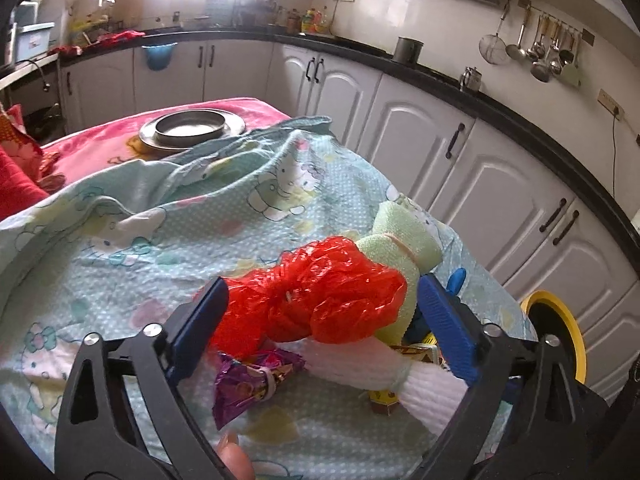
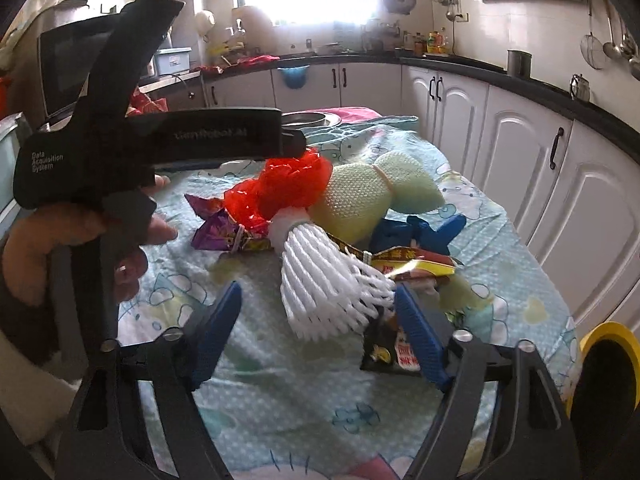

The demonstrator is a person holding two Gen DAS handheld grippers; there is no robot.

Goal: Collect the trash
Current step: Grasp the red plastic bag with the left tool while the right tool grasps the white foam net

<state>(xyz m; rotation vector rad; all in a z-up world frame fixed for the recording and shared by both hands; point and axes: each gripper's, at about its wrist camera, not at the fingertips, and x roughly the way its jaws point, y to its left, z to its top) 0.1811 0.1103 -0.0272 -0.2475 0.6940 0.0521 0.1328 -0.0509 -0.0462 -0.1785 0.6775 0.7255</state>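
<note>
The left gripper [image 1: 322,312] hangs with its blue pads spread wide on either side of the crumpled red plastic bag [image 1: 320,300] — straddling it, not visibly squeezing it, so nothing is held. The right gripper [image 2: 318,322] is also open, its pads flanking the fringed end of the white foam net [image 2: 328,284] without pinching it.

Both reach into one heap on the pale-blue printed cloth [image 1: 120,240]. From the red bag, a purple wrapper [image 1: 248,380] lies at about seven o'clock, a green foam net [image 1: 400,240] at two o'clock, and yellow-and-red snack packets [image 2: 416,266] sit just past the white net. A yellow-rimmed bin [image 2: 608,364] waits off the table's edge at four o'clock.

This looks like the reach-and-grasp step, with none of the heap binned yet. Next, I'd judge, each pair of pads must close squarely on its soft, springy piece — deep enough that it won't slip — then lift clear of its neighbours before swinging toward the bin.
</note>
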